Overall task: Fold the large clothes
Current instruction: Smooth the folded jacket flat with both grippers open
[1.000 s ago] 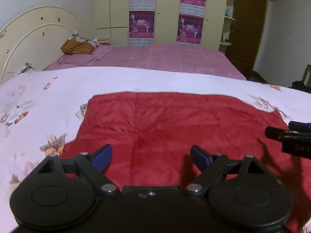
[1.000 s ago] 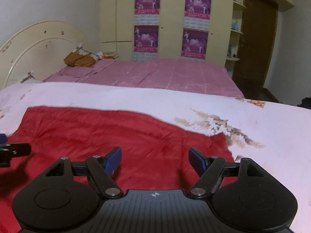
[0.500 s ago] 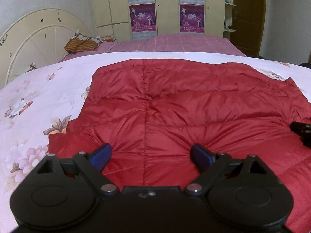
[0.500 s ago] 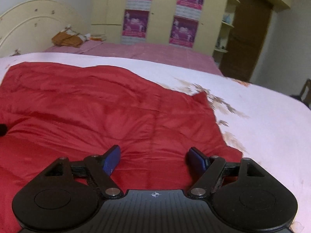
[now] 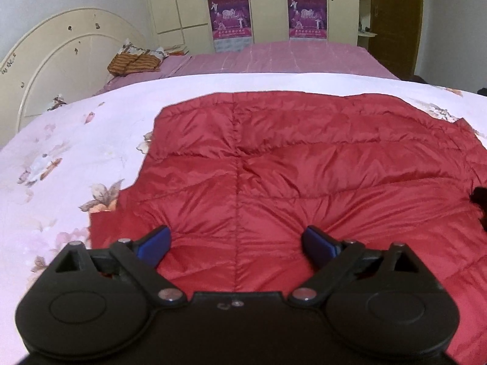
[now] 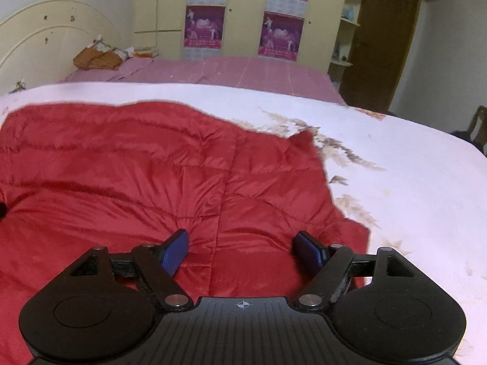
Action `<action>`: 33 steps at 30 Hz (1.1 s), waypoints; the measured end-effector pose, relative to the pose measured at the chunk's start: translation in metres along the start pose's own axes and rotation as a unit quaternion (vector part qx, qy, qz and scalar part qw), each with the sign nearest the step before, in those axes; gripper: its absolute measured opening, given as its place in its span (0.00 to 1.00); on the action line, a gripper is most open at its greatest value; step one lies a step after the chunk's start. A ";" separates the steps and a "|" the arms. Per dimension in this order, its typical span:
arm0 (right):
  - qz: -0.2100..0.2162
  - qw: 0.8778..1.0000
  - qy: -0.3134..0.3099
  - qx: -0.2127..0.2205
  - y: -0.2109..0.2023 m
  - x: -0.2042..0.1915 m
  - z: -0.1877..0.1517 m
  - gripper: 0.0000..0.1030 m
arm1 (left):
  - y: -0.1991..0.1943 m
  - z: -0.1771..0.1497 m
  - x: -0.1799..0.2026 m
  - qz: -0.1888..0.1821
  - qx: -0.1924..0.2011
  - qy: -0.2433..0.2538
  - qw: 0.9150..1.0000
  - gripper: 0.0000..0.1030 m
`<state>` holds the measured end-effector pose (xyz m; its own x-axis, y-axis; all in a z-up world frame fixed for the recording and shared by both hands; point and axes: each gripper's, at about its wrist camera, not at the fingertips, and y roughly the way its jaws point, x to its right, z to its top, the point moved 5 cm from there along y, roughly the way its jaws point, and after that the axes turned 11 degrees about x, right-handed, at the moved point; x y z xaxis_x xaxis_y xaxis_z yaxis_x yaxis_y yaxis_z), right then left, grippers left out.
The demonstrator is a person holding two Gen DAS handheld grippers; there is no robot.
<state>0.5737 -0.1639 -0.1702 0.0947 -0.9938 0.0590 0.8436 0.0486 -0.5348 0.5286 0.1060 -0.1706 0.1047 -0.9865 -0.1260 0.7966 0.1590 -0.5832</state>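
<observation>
A large red quilted garment (image 5: 289, 167) lies spread flat on a floral white bedspread (image 5: 76, 152). My left gripper (image 5: 236, 243) hovers over its near left part, its jaws opening wide with only flat fabric below them and nothing pinched. In the right wrist view the same red garment (image 6: 137, 176) fills the left and centre, its right edge ragged against the bedspread (image 6: 395, 167). My right gripper (image 6: 240, 251) stands open above the garment's near right part. The tip of the right gripper (image 5: 479, 200) shows dark at the left view's right edge.
Beyond the bedspread lies a second bed with a pink cover (image 5: 289, 57), an orange striped cushion (image 5: 134, 62) and a cream headboard (image 5: 61, 60). Cream wardrobes with purple posters (image 6: 280, 33) line the back wall. A brown door (image 6: 386, 45) stands at the right.
Both grippers have tipped downward, so the red garment now fills more of each view. The left jaws have spread a little wider. The right gripper has sunk slightly toward the garment.
</observation>
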 end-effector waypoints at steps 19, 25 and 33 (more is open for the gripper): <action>0.017 0.999 -0.035 0.008 -0.075 -0.038 -0.047 0.73 | -0.064 -0.050 -0.032 -0.006 0.000 -0.034 0.999 0.92; 0.002 0.999 -0.035 -0.011 -0.064 -0.031 -0.048 0.73 | -0.056 -0.051 -0.040 -0.013 -0.013 -0.053 0.998 0.93; -0.004 0.999 0.034 -0.020 -0.115 0.003 -0.047 0.74 | -0.095 -0.064 -0.075 -0.037 -0.060 -0.152 0.986 0.96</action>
<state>0.4519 -0.1769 -0.1484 0.0512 -0.9987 0.0063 0.8222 0.0385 -0.5680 0.4066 0.1674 -0.1570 0.2374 -0.9587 0.1566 0.7344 0.0716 -0.6749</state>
